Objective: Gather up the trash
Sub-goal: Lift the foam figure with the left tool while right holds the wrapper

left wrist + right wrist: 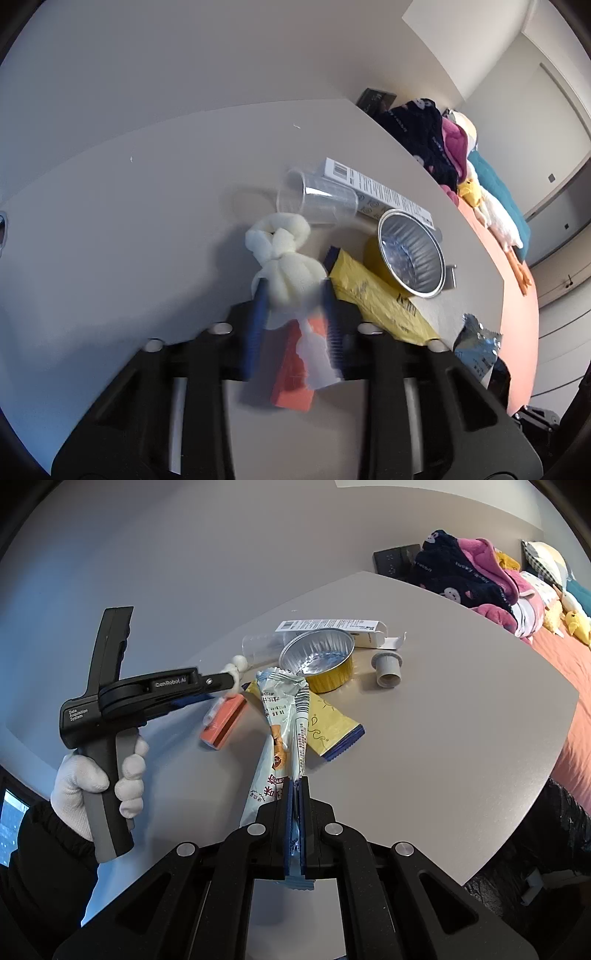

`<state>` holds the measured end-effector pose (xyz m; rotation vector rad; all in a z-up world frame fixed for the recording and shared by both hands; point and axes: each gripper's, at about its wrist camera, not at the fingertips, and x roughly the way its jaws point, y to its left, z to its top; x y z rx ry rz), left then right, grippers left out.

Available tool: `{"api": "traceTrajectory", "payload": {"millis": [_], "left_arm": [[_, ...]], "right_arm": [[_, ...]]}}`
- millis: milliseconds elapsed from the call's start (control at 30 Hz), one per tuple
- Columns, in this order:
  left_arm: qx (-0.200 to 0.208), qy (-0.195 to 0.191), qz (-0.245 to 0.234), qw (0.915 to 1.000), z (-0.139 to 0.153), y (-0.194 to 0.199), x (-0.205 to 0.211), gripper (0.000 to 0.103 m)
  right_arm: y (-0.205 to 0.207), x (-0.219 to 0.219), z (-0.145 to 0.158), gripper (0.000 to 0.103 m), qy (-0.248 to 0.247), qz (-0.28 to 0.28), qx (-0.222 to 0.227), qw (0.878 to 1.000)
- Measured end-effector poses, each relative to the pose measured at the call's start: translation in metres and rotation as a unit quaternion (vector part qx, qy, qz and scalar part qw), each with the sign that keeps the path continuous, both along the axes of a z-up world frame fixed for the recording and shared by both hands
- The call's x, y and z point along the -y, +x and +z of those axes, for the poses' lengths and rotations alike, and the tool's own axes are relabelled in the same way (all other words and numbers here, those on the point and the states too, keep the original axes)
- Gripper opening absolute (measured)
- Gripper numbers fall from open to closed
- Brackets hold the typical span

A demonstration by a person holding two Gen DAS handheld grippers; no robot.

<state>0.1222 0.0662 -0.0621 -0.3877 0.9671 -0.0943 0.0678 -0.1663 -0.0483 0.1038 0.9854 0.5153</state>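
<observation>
Left wrist: left gripper pinches knotted foam; right gripper pinches wrapper mid-table.

Materials and finishes on the bench

The bench top is smooth and matt grey. The foil cup is shiny crinkled metal inside, glossy gold outside. The clear cup is thin transparent plastic. The knotted wad looks soft and spongy. The snack wrapper is glossy printed film. The glove is white knit cloth. The claws are matt black plastic with ribbed blue pads.
</observation>
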Motion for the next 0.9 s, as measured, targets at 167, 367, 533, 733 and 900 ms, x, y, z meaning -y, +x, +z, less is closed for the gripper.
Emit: {"api": "traceTrajectory", "payload": {"millis": [167,367,533,733,900], "left_arm": [[0.011,0.013,-0.014,0.9998,0.007,0.003,0.005,0.014],[0.028,0.024,-0.035,0.9987,0.021,-0.004,0.022,0.012],[0.041,0.028,-0.05,0.9975,0.033,-0.009,0.04,0.012],[0.052,0.029,-0.072,0.9956,0.045,-0.018,0.064,0.012],[0.059,0.026,-0.099,0.993,0.052,-0.024,0.091,0.012]], "right_arm": [[0.0,0.005,0.004,0.004,0.004,-0.005,0.004,1.0],[-0.001,0.016,0.013,0.004,0.014,-0.012,0.016,1.0],[-0.006,0.03,0.021,0.004,0.022,-0.02,0.027,0.999],[-0.014,0.047,0.029,0.004,0.028,-0.032,0.037,0.998],[-0.024,0.066,0.036,0.004,0.03,-0.048,0.045,0.997]]}}
